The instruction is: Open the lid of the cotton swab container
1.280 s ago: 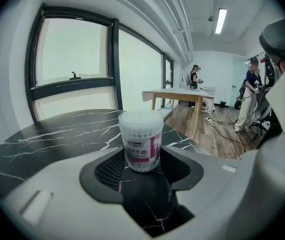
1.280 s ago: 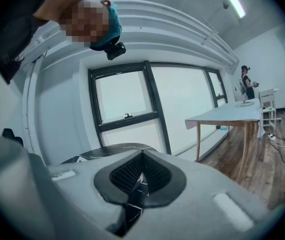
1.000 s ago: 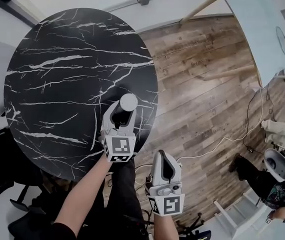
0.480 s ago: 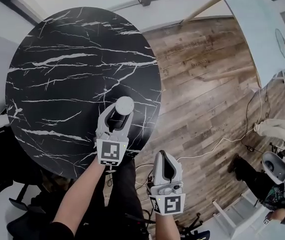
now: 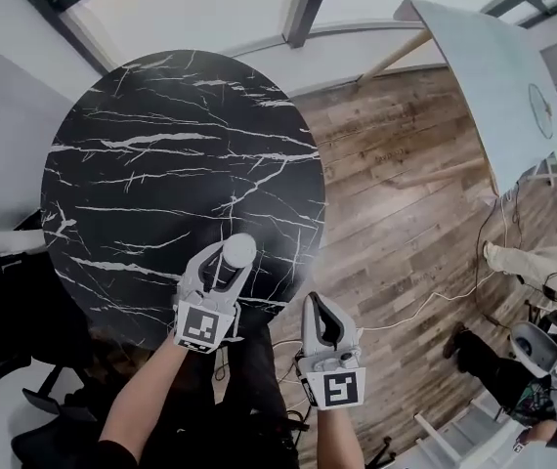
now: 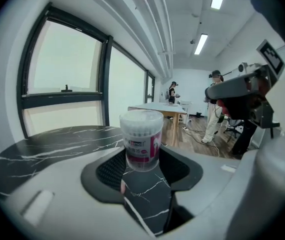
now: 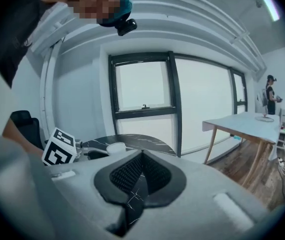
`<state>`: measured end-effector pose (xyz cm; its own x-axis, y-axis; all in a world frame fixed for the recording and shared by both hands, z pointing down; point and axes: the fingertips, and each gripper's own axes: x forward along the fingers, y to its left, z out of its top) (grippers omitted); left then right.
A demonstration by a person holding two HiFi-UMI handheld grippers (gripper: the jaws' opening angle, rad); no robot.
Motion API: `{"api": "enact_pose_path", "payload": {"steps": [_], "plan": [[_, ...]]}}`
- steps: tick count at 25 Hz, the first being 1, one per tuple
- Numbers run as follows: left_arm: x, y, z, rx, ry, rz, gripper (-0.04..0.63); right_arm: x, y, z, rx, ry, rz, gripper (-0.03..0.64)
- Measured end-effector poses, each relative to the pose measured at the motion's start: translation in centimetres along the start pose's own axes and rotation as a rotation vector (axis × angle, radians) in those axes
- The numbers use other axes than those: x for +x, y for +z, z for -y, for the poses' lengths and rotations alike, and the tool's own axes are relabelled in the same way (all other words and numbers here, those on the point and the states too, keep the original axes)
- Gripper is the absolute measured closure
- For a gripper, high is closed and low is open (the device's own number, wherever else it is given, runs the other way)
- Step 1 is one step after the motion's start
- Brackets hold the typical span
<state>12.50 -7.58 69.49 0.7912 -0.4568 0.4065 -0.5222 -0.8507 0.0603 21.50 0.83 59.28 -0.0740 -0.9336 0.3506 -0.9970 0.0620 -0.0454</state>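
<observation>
The cotton swab container (image 6: pixel 142 138) is a clear round tub with a pink label and a white lid (image 5: pixel 238 251), full of swabs. It stands upright between the pads of my left gripper (image 6: pixel 142 159), which press on its lower sides. In the head view my left gripper (image 5: pixel 232 262) is over the near right part of the black marble table (image 5: pixel 161 164). I cannot tell whether the tub rests on the table. My right gripper (image 5: pixel 323 306) is shut and empty, off the table over the wooden floor. The right gripper (image 7: pixel 141 156) looks past the tub's lid (image 7: pixel 116 147).
A white table (image 5: pixel 493 76) on wooden legs stands to the right over the wooden floor (image 5: pixel 396 193). Cables (image 5: pixel 454 281) trail across the floor. People (image 6: pixel 213 109) stand farther back in the room. A dark chair (image 5: pixel 5 291) sits left of the marble table.
The head view has swung, so the table sits lower and more central. My left gripper and the container have drawn slightly toward the table's near edge. The right gripper stays shut.
</observation>
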Motion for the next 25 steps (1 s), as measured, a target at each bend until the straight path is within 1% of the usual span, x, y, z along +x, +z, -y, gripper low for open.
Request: {"api": "enact_pose_path", "payload": {"steps": [4,7,11,13,16,19,22,25], "plan": [[-4.6,1.1,0.3,0.068,-0.059,-0.012,0.379,-0.1,2.1,-2.6,-0.048,0.09,-0.059,0.617],[-8.2,3.2,1.0,0.102,-0.096,-0.021,0.379,-1.1,3.4,-4.5,-0.093,0.155,-0.106,0.617],[-11.3,5.1,1.1,0.179,-0.119,-0.023,0.377,-1.8,5.8,-6.7,-0.19,0.228,-0.101,0.617],[-13.3,5.9,1.8,0.17,-0.137,-0.028,0.377,-2.7,6.6,-8.1,-0.204,0.278,-0.101,0.617],[-15.7,7.4,2.8,0.13,-0.175,-0.024,0.377,-3.6,7.4,-9.8,-0.202,0.359,-0.092,0.617],[-17.2,8.3,3.6,0.111,-0.218,-0.014,0.376,-4.1,9.0,-11.2,-0.24,0.421,-0.095,0.617],[-18.8,9.0,4.3,0.122,-0.252,-0.004,0.376,-4.9,10.4,-12.8,-0.282,0.463,-0.117,0.617],[-20.3,9.3,4.9,0.133,-0.274,-0.002,0.376,-5.8,10.7,-14.0,-0.329,0.504,-0.118,0.617]]}}
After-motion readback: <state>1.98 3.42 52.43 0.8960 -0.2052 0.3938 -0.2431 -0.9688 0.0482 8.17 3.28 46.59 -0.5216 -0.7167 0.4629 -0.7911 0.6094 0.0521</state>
